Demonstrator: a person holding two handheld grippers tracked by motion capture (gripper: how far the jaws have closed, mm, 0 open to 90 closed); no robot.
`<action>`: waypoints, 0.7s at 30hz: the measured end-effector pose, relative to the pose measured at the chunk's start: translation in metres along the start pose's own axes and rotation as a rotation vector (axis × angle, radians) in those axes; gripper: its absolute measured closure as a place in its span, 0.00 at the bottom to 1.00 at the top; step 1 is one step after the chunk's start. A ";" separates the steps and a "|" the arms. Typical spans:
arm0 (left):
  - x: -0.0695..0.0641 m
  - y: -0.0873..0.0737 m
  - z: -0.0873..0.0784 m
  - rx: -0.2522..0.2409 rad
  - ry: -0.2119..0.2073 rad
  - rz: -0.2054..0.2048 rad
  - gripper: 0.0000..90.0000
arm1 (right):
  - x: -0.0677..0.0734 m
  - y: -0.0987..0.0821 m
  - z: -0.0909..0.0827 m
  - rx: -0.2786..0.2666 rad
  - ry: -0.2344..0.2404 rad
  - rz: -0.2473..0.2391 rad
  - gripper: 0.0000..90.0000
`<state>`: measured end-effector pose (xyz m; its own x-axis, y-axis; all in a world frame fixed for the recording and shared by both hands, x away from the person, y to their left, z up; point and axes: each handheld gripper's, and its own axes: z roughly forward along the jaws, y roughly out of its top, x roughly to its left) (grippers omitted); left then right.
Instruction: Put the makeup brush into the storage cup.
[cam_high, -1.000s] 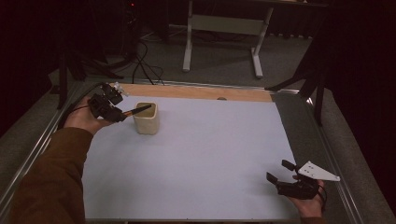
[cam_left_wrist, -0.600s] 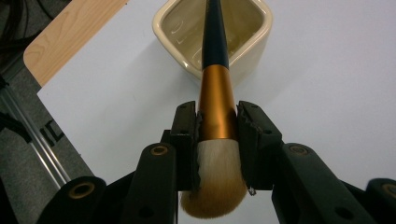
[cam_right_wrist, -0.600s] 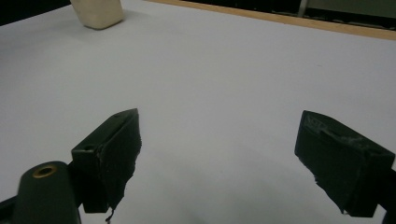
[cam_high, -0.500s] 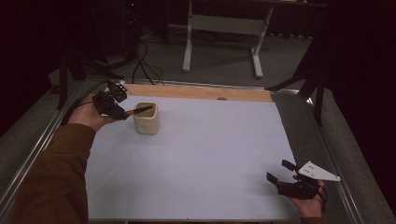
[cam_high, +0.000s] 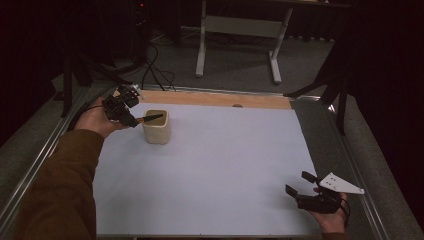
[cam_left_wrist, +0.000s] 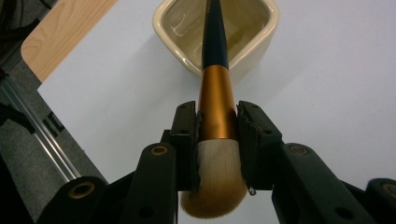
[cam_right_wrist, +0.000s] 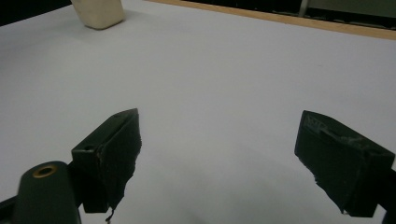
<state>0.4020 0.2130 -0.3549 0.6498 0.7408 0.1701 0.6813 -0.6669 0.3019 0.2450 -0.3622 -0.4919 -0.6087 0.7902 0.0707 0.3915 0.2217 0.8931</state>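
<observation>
The left claw (cam_left_wrist: 218, 126) is clamped on the brush (cam_left_wrist: 215, 107) at its copper ferrule, bristles toward the hand, handle tip over the mouth of the cup (cam_left_wrist: 219, 37). Against the earlier high views, the claw has shifted slightly toward the far-left corner of the counter (cam_high: 225, 165), while the handle remains at the cup's rim. Insertion is judged imminent: tilt, lower, release. The right claw (cam_right_wrist: 219, 158) rests wide open and empty, near the counter's right front corner.
</observation>
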 end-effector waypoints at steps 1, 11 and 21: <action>0.000 0.001 0.001 0.001 0.000 -0.001 0.78 | 0.000 0.000 0.000 0.000 0.000 0.000 0.16; -0.001 0.007 0.002 0.016 0.008 0.007 0.77 | 0.000 0.000 0.000 0.000 0.000 0.001 0.16; -0.001 0.011 0.003 0.016 0.025 0.004 0.77 | 0.000 0.000 0.000 0.000 0.000 0.001 0.16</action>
<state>0.4103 0.2048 -0.3545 0.6440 0.7397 0.1951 0.6841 -0.6710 0.2858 0.2448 -0.3624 -0.4919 -0.6086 0.7902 0.0714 0.3919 0.2211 0.8930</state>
